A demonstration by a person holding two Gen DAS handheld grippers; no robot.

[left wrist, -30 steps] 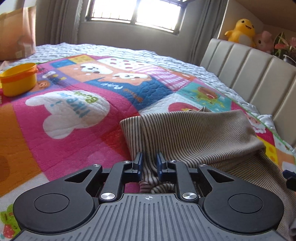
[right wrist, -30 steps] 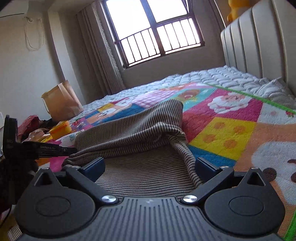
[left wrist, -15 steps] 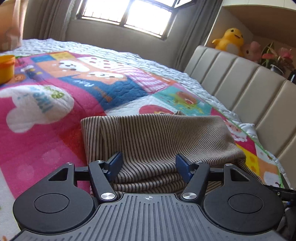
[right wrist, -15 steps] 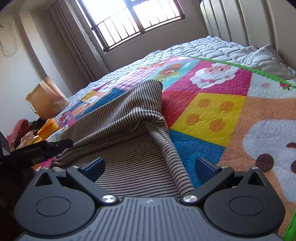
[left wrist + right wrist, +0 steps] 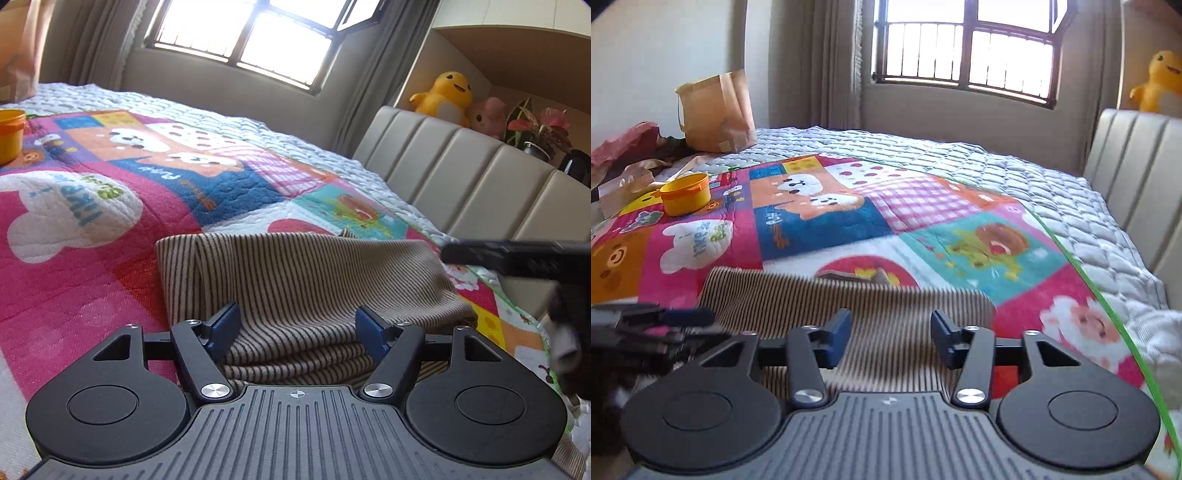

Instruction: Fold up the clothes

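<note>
- The striped garment (image 5: 306,284) lies folded in several layers on the colourful quilt (image 5: 85,280), its stacked edges showing at 6 o'clock just ahead of the left gripper (image 5: 297,326).
- The left gripper's blue fingers (image 5: 226,325) are spread wide with nothing between them; the folded cloth lies beneath and beyond them.
- In the right wrist view the same garment (image 5: 798,299) spreads flat from 9 o'clock to the centre, and the right gripper (image 5: 891,338) hovers over it with its fingers apart, gripping nothing.
- The right gripper's dark body enters the left wrist view at 3 o'clock; the left one shows blurred at 9 o'clock in the right wrist view.
- A yellow tub (image 5: 686,194) sits on the quilt toward 10 o'clock, well apart from the garment.
- A brown paper bag (image 5: 714,110) stands behind it at 11 o'clock.
- A yellow plush duck (image 5: 443,98) sits above the padded headboard (image 5: 461,177) at 2 o'clock.
</note>
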